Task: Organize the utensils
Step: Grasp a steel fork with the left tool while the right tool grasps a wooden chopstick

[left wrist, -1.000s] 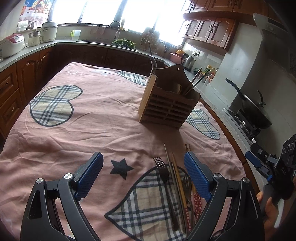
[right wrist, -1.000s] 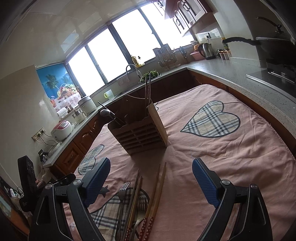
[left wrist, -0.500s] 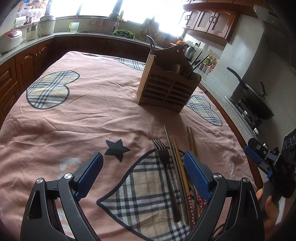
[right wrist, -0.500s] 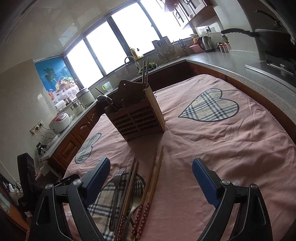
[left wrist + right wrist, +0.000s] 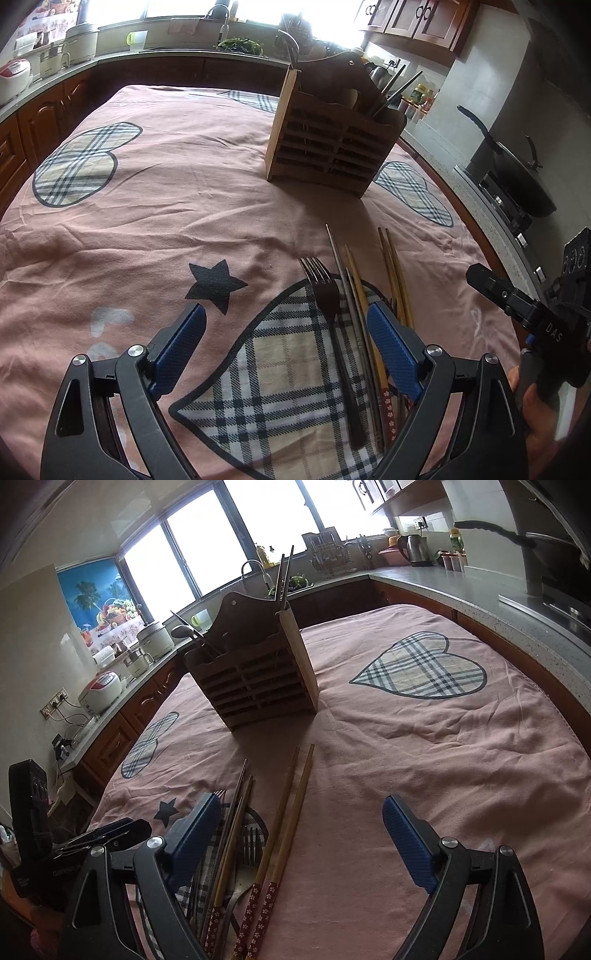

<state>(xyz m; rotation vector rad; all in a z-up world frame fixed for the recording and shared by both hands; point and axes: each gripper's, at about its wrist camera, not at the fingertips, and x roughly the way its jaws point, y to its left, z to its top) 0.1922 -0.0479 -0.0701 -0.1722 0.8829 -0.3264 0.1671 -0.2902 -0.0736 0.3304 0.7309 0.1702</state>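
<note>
A pink tablecloth (image 5: pixel 155 206) with plaid heart patches and a dark star (image 5: pixel 215 282) covers the whole table. Around it runs a kitchen counter (image 5: pixel 480 587) with wooden cabinets under it; on the counter stand a rice cooker (image 5: pixel 101 690) and a kettle (image 5: pixel 413 550), and a dark wok (image 5: pixel 517 173) sits on the stove.

In the far middle of the table stands a wooden slatted utensil holder (image 5: pixel 332 147), upright. Some handles and a pair of chopsticks already stick out of its top.

The loose utensils lie together on the cloth near the person, mostly on one plaid heart (image 5: pixel 288 384), with their tips toward the holder. A dark fork (image 5: pixel 328 314) lies at the left of the group, next to it a pair of thin metal chopsticks (image 5: pixel 343 280), then wooden chopsticks. A pair of wooden chopsticks with red flowered ends (image 5: pixel 284 830) lies at the right side, and a second fork (image 5: pixel 251 849) is partly hidden under the sticks.

The left gripper (image 5: pixel 286 343) hangs above the heart with its jaws spread wide; the fork is seen between them, not touched. The right gripper (image 5: pixel 301 834) has its jaws wide but closing a little; the red-ended chopsticks are between them, and the pads do not press them.
</note>
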